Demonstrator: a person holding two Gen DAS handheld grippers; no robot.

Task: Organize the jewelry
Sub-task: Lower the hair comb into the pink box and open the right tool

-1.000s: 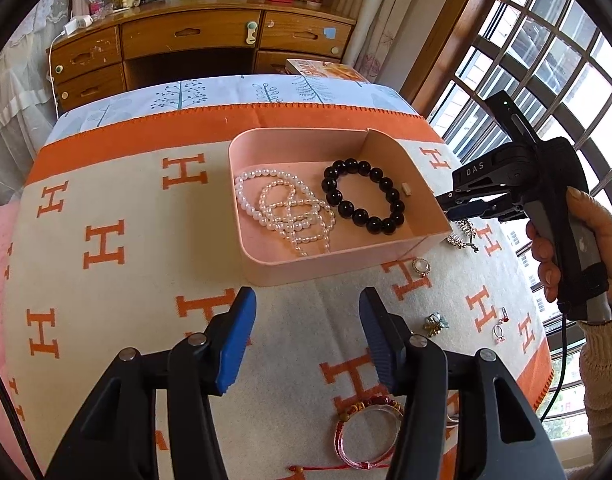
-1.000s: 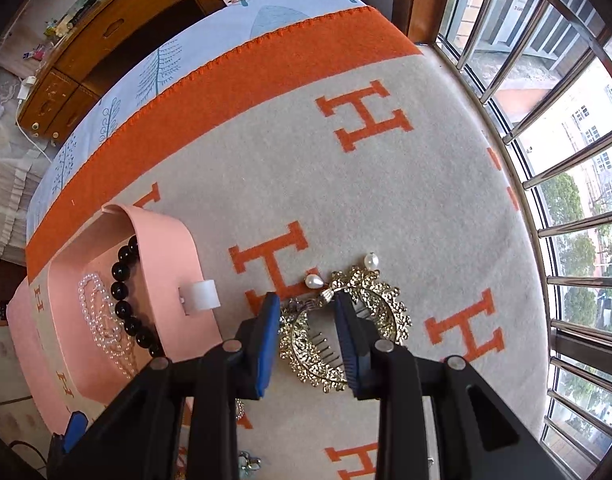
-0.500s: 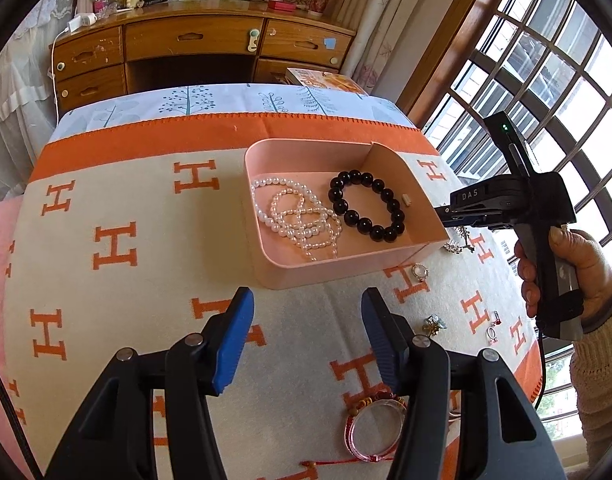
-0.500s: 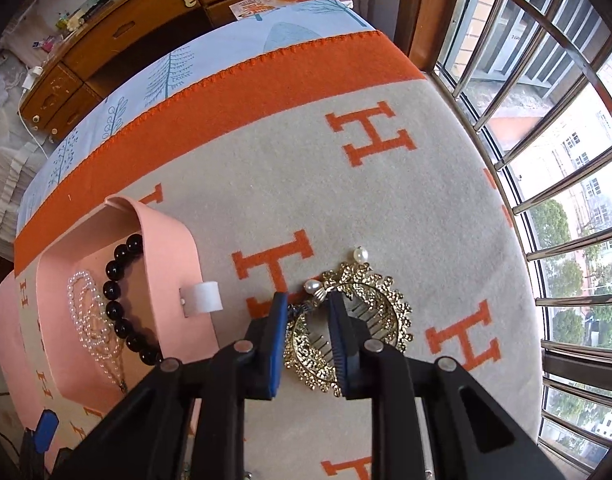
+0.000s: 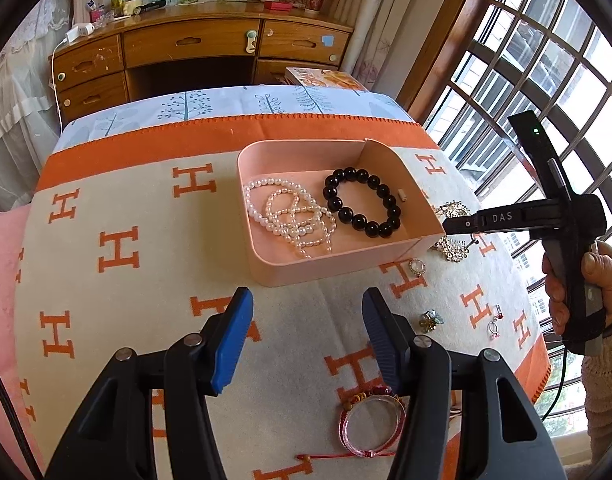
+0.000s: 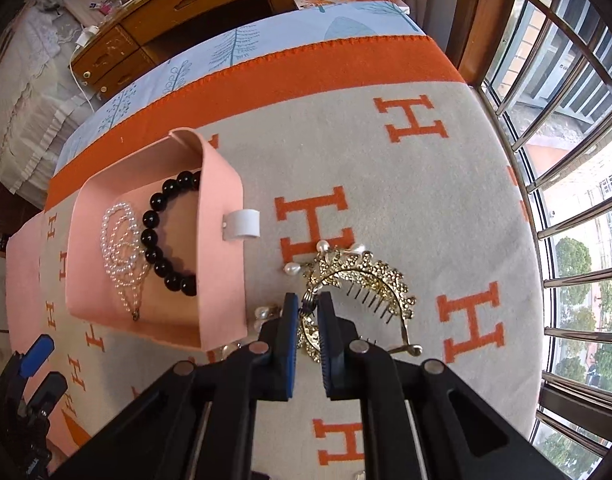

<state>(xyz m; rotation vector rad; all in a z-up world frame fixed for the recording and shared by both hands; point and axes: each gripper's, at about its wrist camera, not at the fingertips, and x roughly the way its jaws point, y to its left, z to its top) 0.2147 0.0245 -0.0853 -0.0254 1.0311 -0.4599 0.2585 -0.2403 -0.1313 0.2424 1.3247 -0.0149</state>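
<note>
Left gripper (image 5: 308, 312) held low in the lower middle of the left wrist view, jaws spread wide, blue pads (image 5: 231, 342) facing inward, nothing between them. Right gripper (image 6: 308, 308) reached up from the bottom centre of the right wrist view, jaws drawn close with only a narrow gap. Seen from the left wrist view, pointed leftward at the right edge of the frame, gripped by the right hand (image 5: 586, 292) around its handle, cream sleeve cuff below.
</note>
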